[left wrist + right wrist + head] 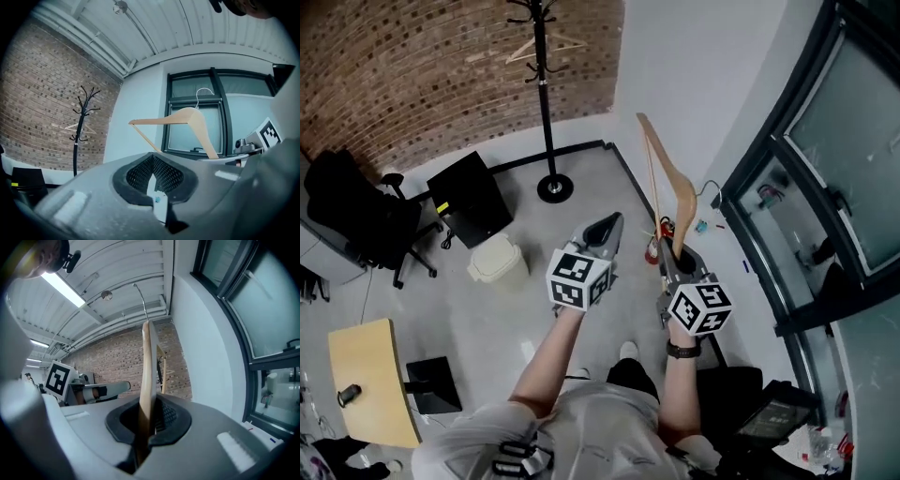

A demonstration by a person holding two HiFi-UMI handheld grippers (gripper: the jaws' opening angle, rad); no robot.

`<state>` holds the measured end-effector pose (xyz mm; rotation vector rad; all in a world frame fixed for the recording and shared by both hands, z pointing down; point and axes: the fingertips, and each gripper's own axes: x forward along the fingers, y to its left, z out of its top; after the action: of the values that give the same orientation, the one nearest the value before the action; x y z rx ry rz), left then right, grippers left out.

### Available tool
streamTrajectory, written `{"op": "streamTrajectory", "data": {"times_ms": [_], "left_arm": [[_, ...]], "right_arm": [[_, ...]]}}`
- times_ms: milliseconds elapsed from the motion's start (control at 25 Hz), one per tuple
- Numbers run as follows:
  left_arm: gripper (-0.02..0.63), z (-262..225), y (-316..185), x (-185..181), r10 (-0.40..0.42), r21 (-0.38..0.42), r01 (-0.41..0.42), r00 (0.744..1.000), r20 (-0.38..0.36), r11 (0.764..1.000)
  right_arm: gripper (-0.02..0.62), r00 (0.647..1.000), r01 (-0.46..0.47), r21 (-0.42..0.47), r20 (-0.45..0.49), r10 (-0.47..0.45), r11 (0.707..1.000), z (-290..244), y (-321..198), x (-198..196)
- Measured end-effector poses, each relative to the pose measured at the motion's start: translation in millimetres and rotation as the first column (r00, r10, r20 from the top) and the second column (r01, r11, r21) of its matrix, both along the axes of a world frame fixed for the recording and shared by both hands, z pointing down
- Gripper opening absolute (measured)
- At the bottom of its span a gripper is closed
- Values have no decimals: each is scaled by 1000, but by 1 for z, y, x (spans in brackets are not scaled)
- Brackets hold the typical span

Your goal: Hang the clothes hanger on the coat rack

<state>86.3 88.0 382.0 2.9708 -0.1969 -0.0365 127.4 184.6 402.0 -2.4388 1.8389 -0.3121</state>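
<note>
In the head view there were two grippers, two clothes hangers and one coat rack. The left gripper [609, 225] was held out ahead of the person with its jaws drawn together to a point and nothing in them. Just beside it, the right gripper [669, 249] was clamped on the lower end of a wooden clothes hanger [680, 192]. The hanger stood up out of the jaws, its long axis running away from the person towards the white wall [675, 66]. The black coat rack [546, 103] stood well apart at the corner of the brick wall [412, 66], with the second hanger [536, 47] already on one of its upper arms.

The left gripper view showed that gripper's mesh pads [140, 173] meeting at their tips, with nothing between them. The held hanger [187, 116] appeared side-on and tilted. One arm sloped down to the right gripper, the other reached about level towards the coat rack [78, 129], and the metal hook [204, 92] pointed up.

In the right gripper view the hanger [147, 371] was seen edge-on, pinched between the closed jaws. It rose nearly upright with its hook [140, 298] at the top, and one coat rack showed behind it against the brick.
</note>
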Motion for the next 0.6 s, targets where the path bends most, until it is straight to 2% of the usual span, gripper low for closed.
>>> {"op": "streamTrajectory", "data": {"times_ms": [120,240,360,480,600], "left_arm": [[3,-2,-40,30,-80,19,80,997,-21,997],[2,3,-93,72,-175,-23,175,984,-10,984],[2,-6,-114,127,-208,-71,207,978,-18,976],[2,-6,-117,171,-238,-19,238,971,8,971],[2,3,-139,185,-329,6,329,943,42,944]], "right_arm": [[4,997,42,-6,-70,-42,999,1,-35,46],[3,987,105,-44,-115,-110,993,-2,-80,101],[3,980,193,-23,-47,-194,981,-15,-111,153],[3,972,233,13,5,-233,972,-19,-130,202],[3,959,282,12,21,-282,959,-13,-156,230]]}}
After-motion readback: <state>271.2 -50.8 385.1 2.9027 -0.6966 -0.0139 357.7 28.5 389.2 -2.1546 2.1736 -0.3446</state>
